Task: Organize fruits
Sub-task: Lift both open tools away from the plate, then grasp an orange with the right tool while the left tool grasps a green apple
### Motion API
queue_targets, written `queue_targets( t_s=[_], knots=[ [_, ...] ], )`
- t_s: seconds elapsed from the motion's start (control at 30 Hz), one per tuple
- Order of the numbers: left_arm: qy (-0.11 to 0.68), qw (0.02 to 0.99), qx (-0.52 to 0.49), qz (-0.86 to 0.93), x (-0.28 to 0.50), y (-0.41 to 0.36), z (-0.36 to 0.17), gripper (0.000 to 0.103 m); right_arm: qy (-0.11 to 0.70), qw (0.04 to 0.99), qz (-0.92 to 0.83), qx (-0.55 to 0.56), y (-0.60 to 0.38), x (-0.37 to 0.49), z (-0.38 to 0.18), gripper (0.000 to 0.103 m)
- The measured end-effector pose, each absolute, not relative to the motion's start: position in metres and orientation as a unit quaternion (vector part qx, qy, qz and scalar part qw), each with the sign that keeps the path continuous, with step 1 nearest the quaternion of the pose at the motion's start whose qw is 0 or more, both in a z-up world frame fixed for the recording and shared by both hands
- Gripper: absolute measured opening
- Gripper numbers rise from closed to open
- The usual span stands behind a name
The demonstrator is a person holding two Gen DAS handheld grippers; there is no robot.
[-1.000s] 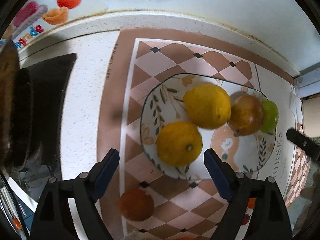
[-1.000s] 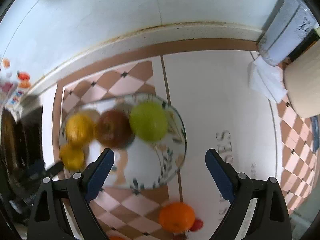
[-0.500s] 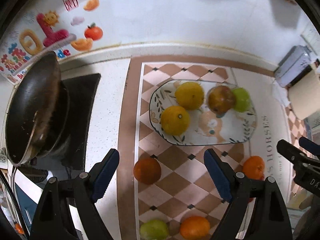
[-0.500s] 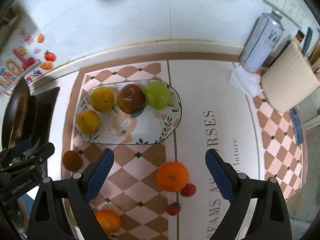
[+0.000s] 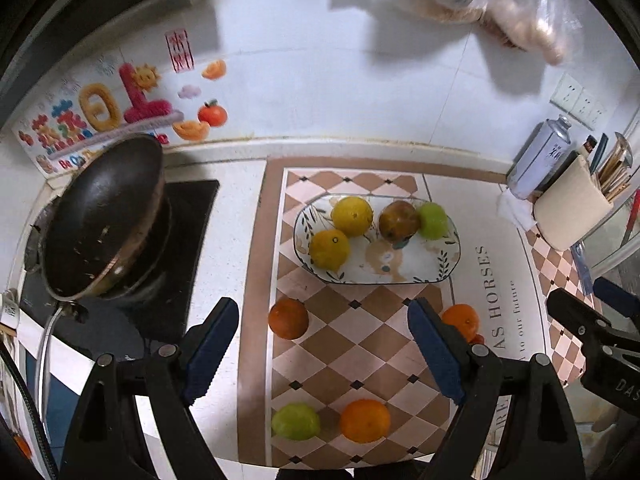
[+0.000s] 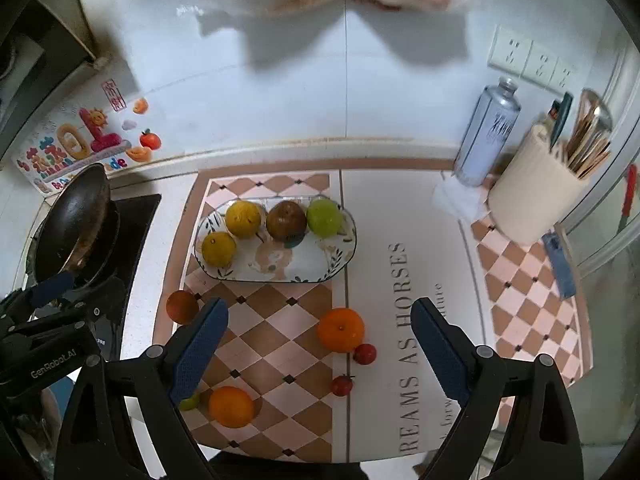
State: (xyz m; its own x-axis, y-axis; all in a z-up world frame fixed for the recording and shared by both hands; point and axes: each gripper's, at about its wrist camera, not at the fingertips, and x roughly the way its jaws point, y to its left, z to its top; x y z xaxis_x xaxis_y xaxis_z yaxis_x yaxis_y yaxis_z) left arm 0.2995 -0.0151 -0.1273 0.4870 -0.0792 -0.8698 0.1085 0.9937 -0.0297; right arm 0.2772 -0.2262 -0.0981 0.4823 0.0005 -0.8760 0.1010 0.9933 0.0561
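- Grippers are sitting at the bottom of each view: the left gripper (image 5: 324,346) and the right gripper (image 6: 318,344) are both spreading their jaws wide and holding nothing.
- Loose fruits are lying on the checked mat (image 6: 280,320) just past the jaws: an orange (image 6: 341,329), a second orange (image 6: 231,406), a dark orange one (image 5: 288,318), a green fruit (image 5: 296,421) and two small red fruits (image 6: 364,353).
- Farther up, in the middle of the frame, the plate (image 6: 340,264) is holding two yellow fruits, a brown one and a green one.
- It looks like the hands are picking the next fruit. The next move is going down over one loose fruit, pinching it softly, and carrying it to the plate's bare lower right part.
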Motion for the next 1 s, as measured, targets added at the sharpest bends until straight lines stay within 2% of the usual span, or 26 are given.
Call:
queue_targets(
  t_s=[0.37,0.53,0.63,0.73,0.9,1.0],
  knots=[
    [0.462,0.885,0.023,-0.058,0.264,-0.017,-0.09,0.086,0.478,0.875,-0.03,0.068,-0.225,0.245,-0.062,0.095],
    [0.466,0.883,0.023,-0.055,0.265,-0.016,-0.092,0.086,0.502,0.86,-0.008,0.091,-0.223,0.247,-0.075,0.095],
    [0.484,0.874,0.027,-0.046,0.27,-0.011,-0.106,0.087,0.564,0.819,0.034,0.104,-0.213,0.259,-0.118,0.095],
    [0.509,0.859,0.042,-0.031,0.275,-0.002,-0.134,0.102,0.639,0.757,0.074,0.112,-0.2,0.271,-0.18,0.095],
    [0.569,0.821,0.045,0.005,0.281,0.024,-0.187,0.102,0.73,0.661,0.137,0.102,-0.159,0.277,-0.285,0.095],
    [0.601,0.798,0.037,0.022,0.281,0.04,-0.213,0.102,0.755,0.63,0.158,0.091,-0.137,0.275,-0.324,0.094]
  ],
)
